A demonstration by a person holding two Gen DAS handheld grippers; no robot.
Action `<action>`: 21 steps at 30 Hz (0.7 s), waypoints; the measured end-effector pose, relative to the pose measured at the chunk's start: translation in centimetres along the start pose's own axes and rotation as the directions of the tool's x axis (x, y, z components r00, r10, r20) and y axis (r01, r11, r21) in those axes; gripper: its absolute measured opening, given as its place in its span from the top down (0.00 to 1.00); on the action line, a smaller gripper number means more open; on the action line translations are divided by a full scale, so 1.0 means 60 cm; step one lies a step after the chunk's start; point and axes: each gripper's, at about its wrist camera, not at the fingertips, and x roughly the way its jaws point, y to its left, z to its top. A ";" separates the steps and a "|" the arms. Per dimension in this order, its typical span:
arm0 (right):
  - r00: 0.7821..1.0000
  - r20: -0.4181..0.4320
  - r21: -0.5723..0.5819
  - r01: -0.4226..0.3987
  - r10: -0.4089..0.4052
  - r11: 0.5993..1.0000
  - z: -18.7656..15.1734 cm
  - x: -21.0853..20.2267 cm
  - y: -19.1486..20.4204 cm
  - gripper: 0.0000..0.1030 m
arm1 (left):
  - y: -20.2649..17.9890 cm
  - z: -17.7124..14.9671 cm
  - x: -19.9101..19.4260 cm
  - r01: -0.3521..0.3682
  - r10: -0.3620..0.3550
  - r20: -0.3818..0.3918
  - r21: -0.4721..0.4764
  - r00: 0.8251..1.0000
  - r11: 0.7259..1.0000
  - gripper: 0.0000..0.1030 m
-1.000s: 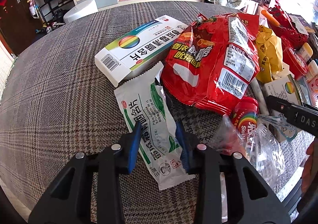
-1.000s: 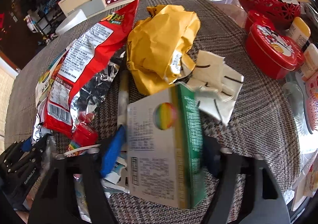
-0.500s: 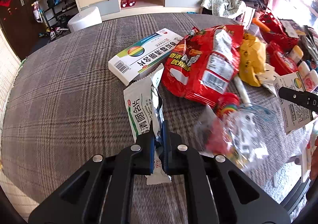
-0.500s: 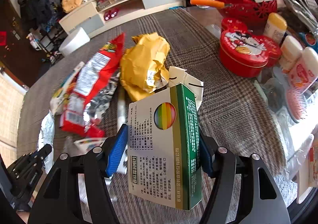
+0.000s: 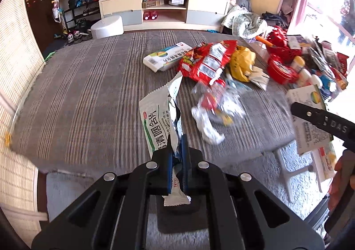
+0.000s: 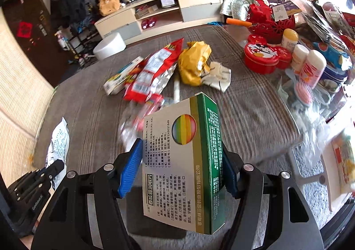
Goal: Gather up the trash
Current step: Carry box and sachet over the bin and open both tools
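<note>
My left gripper (image 5: 176, 139) is shut on a white and green foil wrapper (image 5: 158, 119) and holds it above the near edge of the table. My right gripper (image 6: 180, 150) is shut on a white and green medicine box (image 6: 184, 165), lifted off the table; that box also shows at the right of the left wrist view (image 5: 308, 112). On the plaid tablecloth (image 5: 88, 94) lie a red snack bag (image 5: 206, 61), a yellow crumpled bag (image 5: 241, 63), a second medicine box (image 5: 166, 58) and a clear plastic wrapper (image 5: 213, 108).
Red tins (image 6: 261, 56), bottles (image 6: 310, 68) and a red basket (image 6: 273, 23) crowd the table's right side. A TV cabinet (image 5: 164, 12) and a white stool (image 5: 107, 26) stand beyond the table. Grey carpet (image 5: 295, 172) lies below the near edge.
Both grippers have pulled back and up from the table. The left one shut on the wrapper and lifted it; the right one lifted the medicine box. The clear wrapper is blurred.
</note>
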 end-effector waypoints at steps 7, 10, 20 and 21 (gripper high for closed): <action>0.999 -0.045 -0.055 -0.028 0.026 0.998 -0.110 -0.014 0.041 0.36 | 0.000 -0.097 -0.029 0.019 -0.020 -0.046 -0.012 0.999 1.000 0.95; 0.995 -0.091 -0.043 -0.044 0.040 0.998 -0.155 0.020 0.050 0.36 | 0.011 -0.129 -0.008 0.042 -0.043 -0.077 -0.015 0.996 0.999 0.95; 0.985 -0.152 -0.011 -0.079 0.076 0.997 -0.271 0.161 0.049 0.36 | 0.023 -0.257 0.142 0.132 -0.133 -0.170 -0.014 0.976 0.991 0.95; 0.984 -0.166 -0.005 -0.071 0.069 0.997 -0.277 0.174 0.047 0.36 | 0.023 -0.268 0.160 0.137 -0.141 -0.184 -0.034 0.973 0.990 0.95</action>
